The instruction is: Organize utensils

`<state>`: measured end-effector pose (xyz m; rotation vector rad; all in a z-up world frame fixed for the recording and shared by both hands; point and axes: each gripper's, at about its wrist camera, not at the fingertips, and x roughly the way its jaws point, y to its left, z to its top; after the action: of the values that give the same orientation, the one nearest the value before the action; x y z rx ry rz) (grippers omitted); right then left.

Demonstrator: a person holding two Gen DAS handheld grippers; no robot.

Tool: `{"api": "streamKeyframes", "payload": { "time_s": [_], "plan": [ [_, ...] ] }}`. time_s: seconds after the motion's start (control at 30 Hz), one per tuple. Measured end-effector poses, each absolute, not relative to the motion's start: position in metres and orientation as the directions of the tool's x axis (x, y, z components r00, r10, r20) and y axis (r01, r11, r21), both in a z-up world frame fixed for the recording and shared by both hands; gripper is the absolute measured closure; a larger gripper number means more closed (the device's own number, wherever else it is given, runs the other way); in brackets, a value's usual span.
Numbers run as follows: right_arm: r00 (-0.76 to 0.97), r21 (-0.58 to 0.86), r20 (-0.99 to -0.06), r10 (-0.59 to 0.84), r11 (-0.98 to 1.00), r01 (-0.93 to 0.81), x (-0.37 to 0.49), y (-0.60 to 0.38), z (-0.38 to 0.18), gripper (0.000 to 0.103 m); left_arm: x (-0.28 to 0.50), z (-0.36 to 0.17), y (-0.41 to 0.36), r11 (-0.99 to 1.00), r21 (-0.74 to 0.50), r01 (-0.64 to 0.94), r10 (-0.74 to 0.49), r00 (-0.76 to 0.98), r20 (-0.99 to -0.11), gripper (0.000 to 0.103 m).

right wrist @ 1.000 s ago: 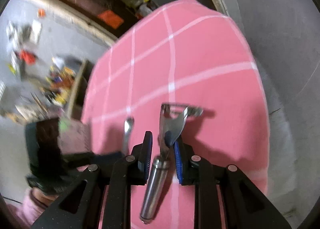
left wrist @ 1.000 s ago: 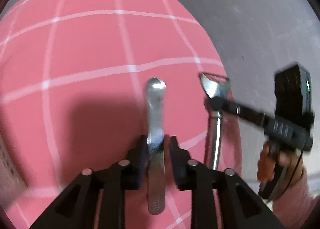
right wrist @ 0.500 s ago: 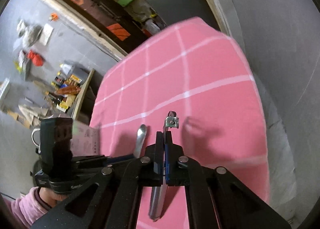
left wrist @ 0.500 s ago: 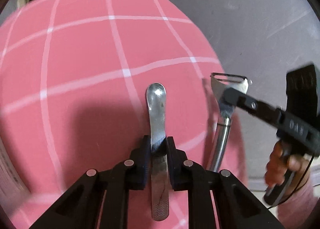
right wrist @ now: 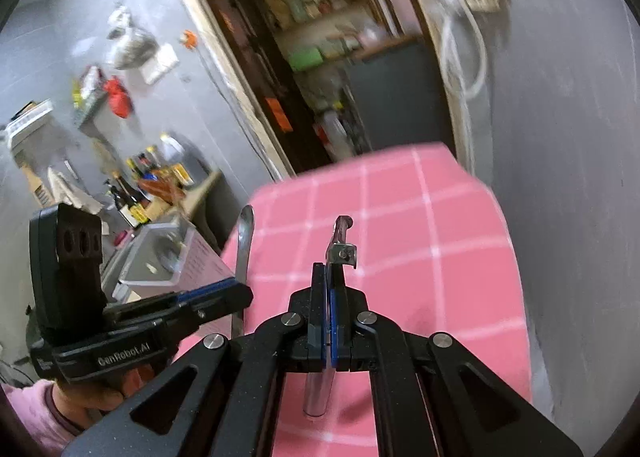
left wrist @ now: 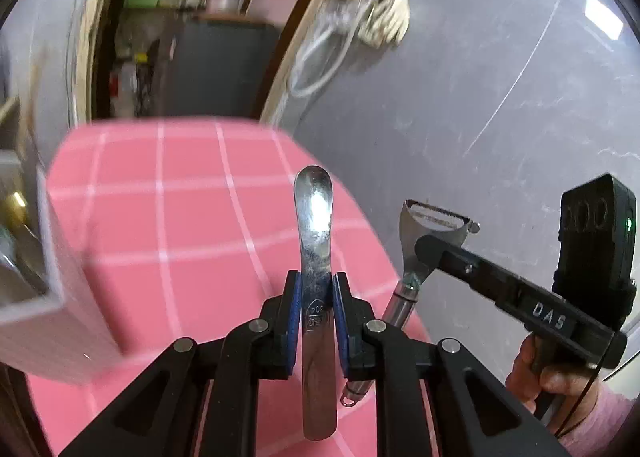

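Observation:
My left gripper (left wrist: 316, 285) is shut on a steel spoon (left wrist: 314, 217), bowl pointing forward, held above the pink checked table (left wrist: 160, 217). My right gripper (right wrist: 330, 277) is shut on a steel peeler (right wrist: 340, 245), seen edge-on with its handle hanging below. In the left wrist view the peeler (left wrist: 424, 233) sits in the right gripper (left wrist: 432, 253) to the right of the spoon. In the right wrist view the spoon (right wrist: 245, 241) sticks up from the left gripper (right wrist: 236, 289) at the left.
A grey bin (left wrist: 44, 289) stands on the table's left side; it also shows in the right wrist view (right wrist: 156, 257). A grey wall (left wrist: 480, 97) lies right of the table. A doorway with shelves (right wrist: 320, 57) is behind. Bottles (right wrist: 136, 197) stand at the left.
Both grippers have lifted and tilted up with their utensils, off the table. The right gripper closed on the peeler and turned it edge-on. The grey bin has come into view.

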<state>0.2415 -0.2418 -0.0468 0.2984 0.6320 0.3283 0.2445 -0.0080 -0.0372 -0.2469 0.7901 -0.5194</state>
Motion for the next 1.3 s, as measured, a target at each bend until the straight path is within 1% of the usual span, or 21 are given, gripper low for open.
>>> {"api": "streamKeyframes", "payload": {
  "time_s": [0.13,0.17,0.37,0.53,0.67,0.83,1.03,1.17,1.3],
  "plan": [
    [0.794,0.362,-0.448,0.411,0.895,-0.259,0.248,-0.217,-0.012,0.101,0.246,-0.004,0.002,0.858,-0.375,0.351,-0.510,0.663,-0.548,0.088],
    [0.803,0.361,-0.417,0.426,0.889,-0.283,0.254,-0.211,0.000,0.101,0.247,0.002,0.005,0.860,-0.371,0.350,-0.506,0.675,-0.537,0.088],
    [0.826,0.338,-0.273,0.493,0.853,-0.398,0.271,-0.149,0.050,0.101,0.241,0.053,0.070,0.898,-0.326,0.296,-0.421,0.794,-0.439,0.088],
    [0.821,0.292,-0.209,0.531,0.835,-0.466,0.278,-0.096,0.067,0.101,0.242,0.070,0.121,0.929,-0.292,0.227,-0.334,0.854,-0.399,0.088],
    [0.812,0.243,-0.210,0.544,0.834,-0.495,0.275,-0.072,0.065,0.101,0.246,0.063,0.142,0.938,-0.289,0.193,-0.299,0.871,-0.390,0.088],
    [0.800,0.201,-0.260,0.540,0.841,-0.503,0.273,-0.054,0.050,0.101,0.246,0.047,0.146,0.944,-0.271,0.188,-0.285,0.877,-0.387,0.088],
    [0.794,0.193,-0.308,0.525,0.851,-0.488,0.275,-0.048,0.032,0.101,0.248,0.027,0.148,0.934,-0.305,0.188,-0.298,0.879,-0.373,0.088],
    [0.790,0.197,-0.322,0.521,0.854,-0.482,0.277,-0.047,0.022,0.101,0.253,0.023,0.145,0.935,-0.291,0.202,-0.303,0.883,-0.359,0.088],
    [0.786,0.202,-0.337,0.518,0.855,-0.477,0.278,-0.047,0.016,0.101,0.257,0.021,0.145,0.928,-0.310,0.205,-0.310,0.887,-0.342,0.088]
  ]
}}
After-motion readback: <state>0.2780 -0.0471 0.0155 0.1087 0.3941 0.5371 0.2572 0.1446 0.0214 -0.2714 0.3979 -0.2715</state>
